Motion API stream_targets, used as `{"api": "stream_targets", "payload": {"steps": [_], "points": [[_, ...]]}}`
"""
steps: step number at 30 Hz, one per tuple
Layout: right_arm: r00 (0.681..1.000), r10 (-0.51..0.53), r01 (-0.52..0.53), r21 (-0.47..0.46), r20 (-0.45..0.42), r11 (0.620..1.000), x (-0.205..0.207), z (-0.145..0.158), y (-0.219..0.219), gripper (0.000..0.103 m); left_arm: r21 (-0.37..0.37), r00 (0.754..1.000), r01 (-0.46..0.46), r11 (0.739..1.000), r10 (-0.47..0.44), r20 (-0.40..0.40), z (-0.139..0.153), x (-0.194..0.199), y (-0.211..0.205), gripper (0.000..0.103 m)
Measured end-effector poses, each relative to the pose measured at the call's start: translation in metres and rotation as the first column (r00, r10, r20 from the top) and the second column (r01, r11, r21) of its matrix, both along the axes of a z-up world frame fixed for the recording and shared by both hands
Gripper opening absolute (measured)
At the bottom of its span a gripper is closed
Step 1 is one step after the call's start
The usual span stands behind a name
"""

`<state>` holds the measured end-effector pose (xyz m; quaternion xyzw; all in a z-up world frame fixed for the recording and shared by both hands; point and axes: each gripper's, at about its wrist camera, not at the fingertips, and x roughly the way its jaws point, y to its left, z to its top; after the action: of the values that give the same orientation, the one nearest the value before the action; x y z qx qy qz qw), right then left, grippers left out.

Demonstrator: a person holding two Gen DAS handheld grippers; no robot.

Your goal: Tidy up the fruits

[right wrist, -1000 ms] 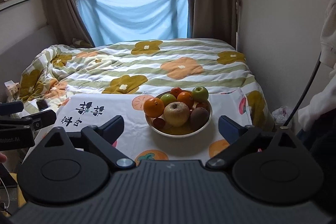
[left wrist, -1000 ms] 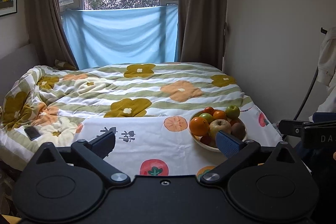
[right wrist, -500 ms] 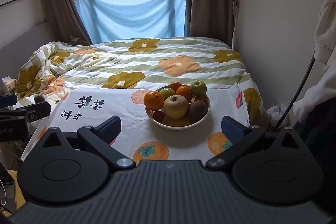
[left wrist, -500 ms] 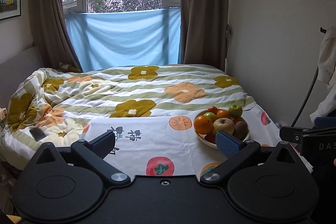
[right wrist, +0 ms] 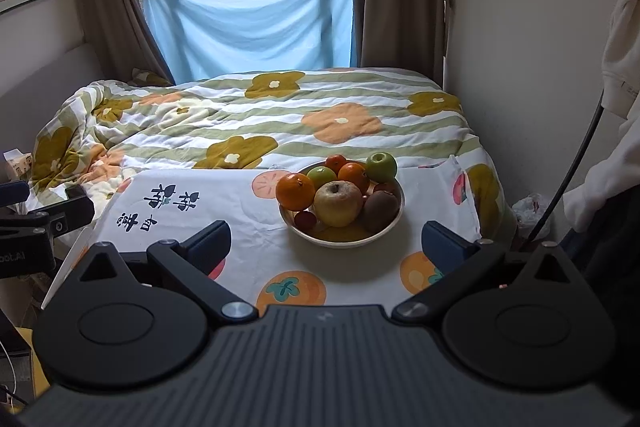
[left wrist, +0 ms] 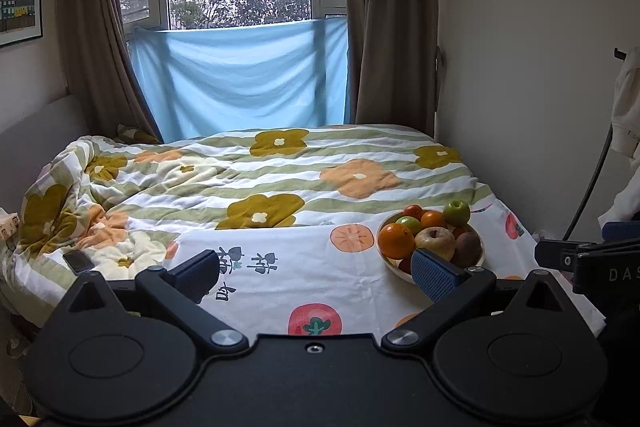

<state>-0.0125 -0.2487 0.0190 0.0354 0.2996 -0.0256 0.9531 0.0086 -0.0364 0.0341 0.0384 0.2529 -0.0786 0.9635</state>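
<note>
A white bowl (right wrist: 384,231) heaped with fruit sits on a fruit-print cloth (right wrist: 248,223) at the foot of a bed. It holds an orange (right wrist: 295,191), a yellow apple (right wrist: 337,203), a green apple (right wrist: 381,167), a kiwi (right wrist: 380,210) and several smaller fruits. The bowl also shows in the left wrist view (left wrist: 394,269), at the right, behind the right fingertip. My right gripper (right wrist: 326,247) is open and empty, just short of the bowl. My left gripper (left wrist: 316,273) is open and empty over the cloth, left of the bowl.
A flowered quilt (left wrist: 280,179) covers the bed beyond the cloth. A phone (left wrist: 78,262) lies at its left edge. A wall stands close on the right, with white clothing (right wrist: 624,67) and a dark cable (right wrist: 576,163) hanging there. Curtains and a blue sheet (left wrist: 240,83) back the bed.
Both grippers have pulled back and risen a little, so the bowl sits farther off in both views. Both stay open.
</note>
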Motion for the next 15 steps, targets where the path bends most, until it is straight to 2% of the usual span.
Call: {"api": "stream_targets", "payload": {"steps": [15], "points": [[1.0,-0.004,0.004,0.012,-0.012,1.0,0.0069,-0.0039,0.0048,0.103,0.01,1.0,0.014,1.0,-0.014,-0.004,0.0,0.0056,0.0023,0.103]]}}
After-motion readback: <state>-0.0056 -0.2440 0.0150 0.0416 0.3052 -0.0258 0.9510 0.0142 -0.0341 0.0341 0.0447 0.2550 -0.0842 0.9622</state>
